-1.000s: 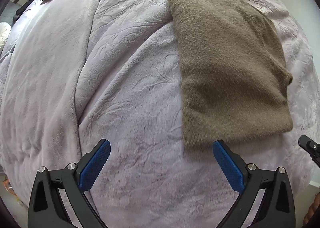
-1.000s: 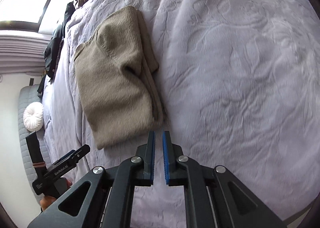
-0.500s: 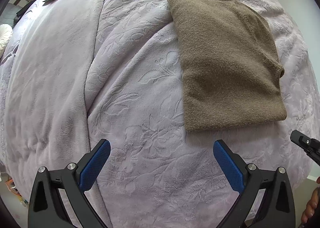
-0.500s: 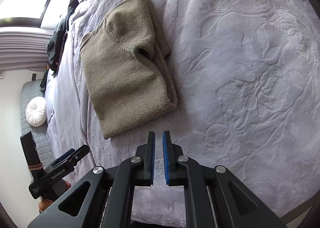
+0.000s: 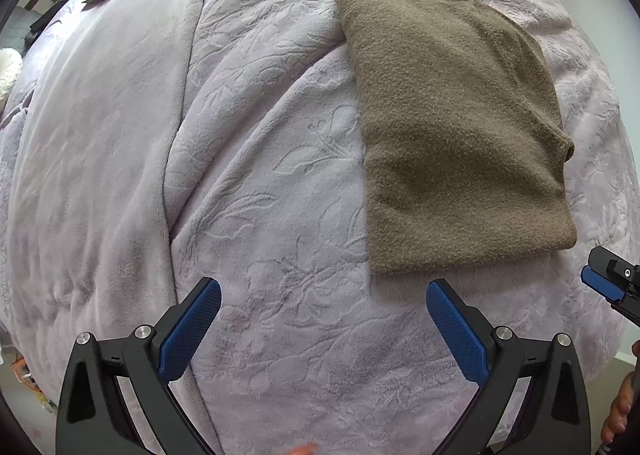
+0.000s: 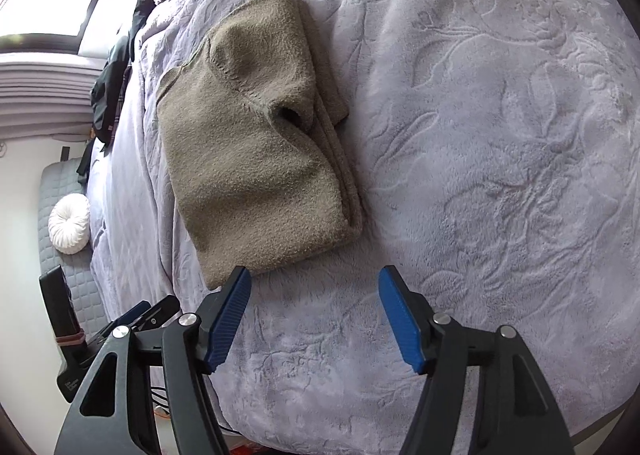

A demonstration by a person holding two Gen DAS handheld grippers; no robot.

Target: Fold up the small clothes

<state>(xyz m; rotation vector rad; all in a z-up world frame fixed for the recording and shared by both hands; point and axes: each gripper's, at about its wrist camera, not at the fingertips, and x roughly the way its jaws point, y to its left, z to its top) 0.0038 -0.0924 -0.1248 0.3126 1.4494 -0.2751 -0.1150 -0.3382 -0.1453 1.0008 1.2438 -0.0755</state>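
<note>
The folded tan garment (image 5: 460, 127) lay flat on the lilac embossed blanket (image 5: 260, 175) covering the bed. The left tool (image 5: 323, 319) hung above the blanket, spread wide and empty, just short of the garment's near edge. The right tool (image 6: 314, 315) had just been opening; nothing was between its pads.
</note>
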